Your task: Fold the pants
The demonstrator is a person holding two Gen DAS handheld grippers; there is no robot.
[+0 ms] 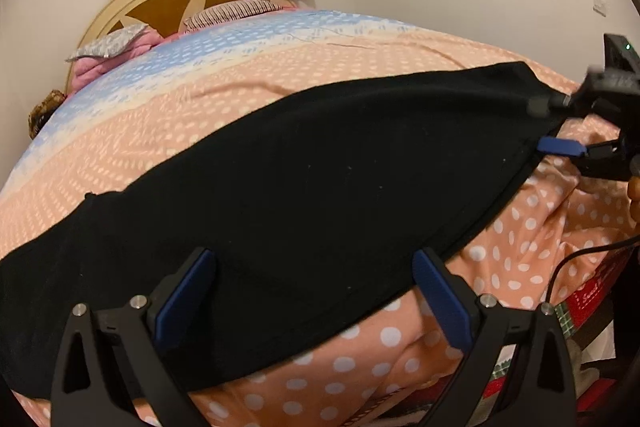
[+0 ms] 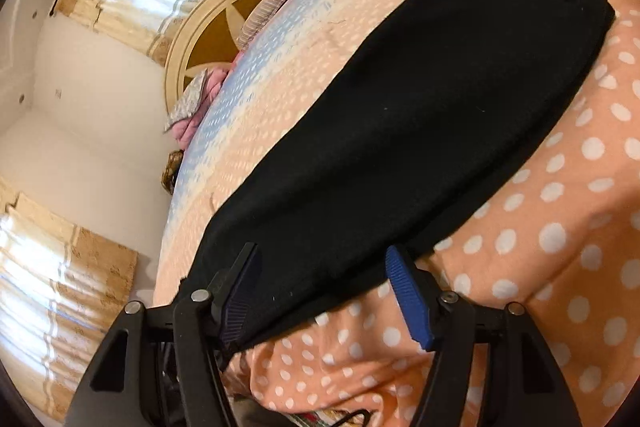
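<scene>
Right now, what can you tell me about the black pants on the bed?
The black pants look like soft, plain knit cloth with specks of lint. They lie flat in one long band across the polka-dot bedsheet, with a stitched hem along one end. Both hand-held grippers, left and right, are open at the near edge.

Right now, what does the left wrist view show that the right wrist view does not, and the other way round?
Only the left wrist view shows the right gripper at the far end of the black pants, a power cable, and a wall switch.

Only the right wrist view shows a second curtain and the ceiling corner.

Both show the pants lying flat on the dotted bedsheet, the headboard, the pillows, and open fingers over the pants' edge.
</scene>
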